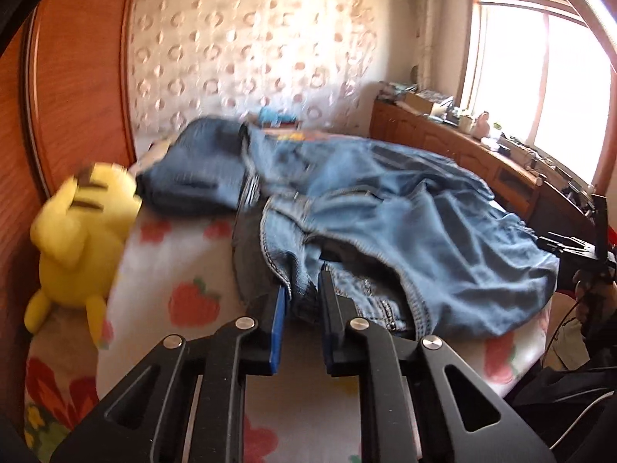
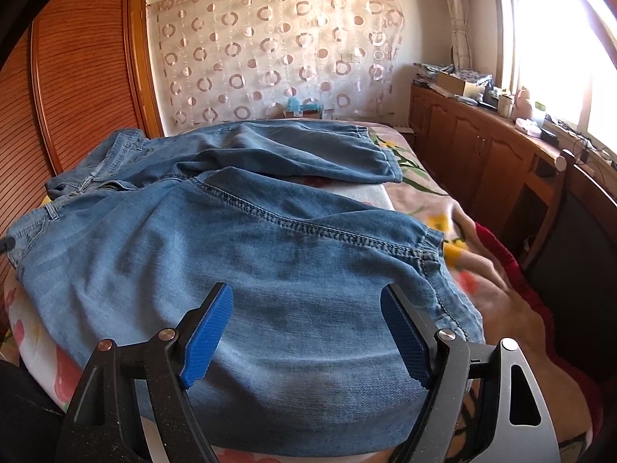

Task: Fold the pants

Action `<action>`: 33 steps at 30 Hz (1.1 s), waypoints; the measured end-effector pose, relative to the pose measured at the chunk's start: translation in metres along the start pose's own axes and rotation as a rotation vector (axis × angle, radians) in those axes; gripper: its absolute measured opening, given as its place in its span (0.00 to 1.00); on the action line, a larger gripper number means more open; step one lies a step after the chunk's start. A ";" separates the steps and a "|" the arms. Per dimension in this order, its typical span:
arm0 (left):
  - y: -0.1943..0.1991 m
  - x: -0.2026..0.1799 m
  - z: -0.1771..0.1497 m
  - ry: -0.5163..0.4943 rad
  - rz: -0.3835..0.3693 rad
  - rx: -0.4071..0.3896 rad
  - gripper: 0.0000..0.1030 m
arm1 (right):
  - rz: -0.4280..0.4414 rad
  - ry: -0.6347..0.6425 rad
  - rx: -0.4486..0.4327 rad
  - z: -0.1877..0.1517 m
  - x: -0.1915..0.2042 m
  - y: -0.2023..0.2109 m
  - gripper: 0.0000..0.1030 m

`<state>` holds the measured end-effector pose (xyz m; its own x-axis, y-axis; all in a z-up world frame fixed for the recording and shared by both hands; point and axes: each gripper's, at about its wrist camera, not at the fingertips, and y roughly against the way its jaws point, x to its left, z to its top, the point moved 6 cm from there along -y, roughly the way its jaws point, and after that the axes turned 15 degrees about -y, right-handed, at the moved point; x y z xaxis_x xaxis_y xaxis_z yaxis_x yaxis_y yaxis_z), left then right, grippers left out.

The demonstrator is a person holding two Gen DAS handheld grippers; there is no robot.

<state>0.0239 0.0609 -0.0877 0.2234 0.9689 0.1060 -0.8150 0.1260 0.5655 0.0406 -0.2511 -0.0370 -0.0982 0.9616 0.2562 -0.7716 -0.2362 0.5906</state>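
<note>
A pair of blue denim pants [image 2: 239, 239] lies spread on the bed, legs running toward the right. In the left wrist view the pants [image 1: 405, 231] are bunched, and my left gripper [image 1: 302, 289] is shut on the waistband edge near the fly. In the right wrist view my right gripper [image 2: 306, 308] is open, its blue pads [image 2: 204, 339] apart over the near pant leg, close above the cloth. The other leg [image 2: 308, 150] lies behind it. The right gripper also shows at the far right of the left wrist view [image 1: 578, 247].
A yellow plush toy [image 1: 77, 239] sits at the bed's left side against a wooden wardrobe [image 2: 77, 77]. The strawberry-print sheet [image 1: 185, 270] covers the bed. A wooden cabinet [image 2: 482, 146] with clutter runs along the right under the window. A floral blanket [image 2: 462, 231] lies at right.
</note>
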 end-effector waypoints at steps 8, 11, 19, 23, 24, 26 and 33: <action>-0.012 0.000 0.050 -0.051 -0.006 -0.063 0.15 | 0.058 0.011 -0.005 0.006 0.009 -0.003 0.78; -0.020 -0.004 0.073 -0.083 -0.007 -0.091 0.15 | 0.083 0.023 -0.008 0.008 0.015 -0.002 0.78; -0.047 0.005 0.132 -0.086 0.008 -0.132 0.15 | 0.156 0.060 -0.011 0.007 0.030 0.003 0.78; -0.064 0.003 0.148 -0.099 0.023 -0.125 0.15 | 0.187 0.070 -0.006 0.005 0.033 0.003 0.78; -0.069 0.003 0.149 -0.098 0.026 -0.121 0.15 | 0.192 0.071 -0.005 0.004 0.032 0.002 0.78; -0.079 0.004 0.151 -0.097 0.029 -0.107 0.15 | 0.210 0.076 0.005 0.002 0.032 0.001 0.78; -0.105 0.014 0.158 -0.079 0.045 -0.069 0.15 | 0.222 0.092 0.047 -0.006 0.020 -0.009 0.78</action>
<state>0.1967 0.0272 -0.0160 0.2253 0.9544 0.1961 -0.8594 0.0998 0.5014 0.0418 -0.2289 -0.0418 -0.3209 0.8934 0.3145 -0.6950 -0.4477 0.5626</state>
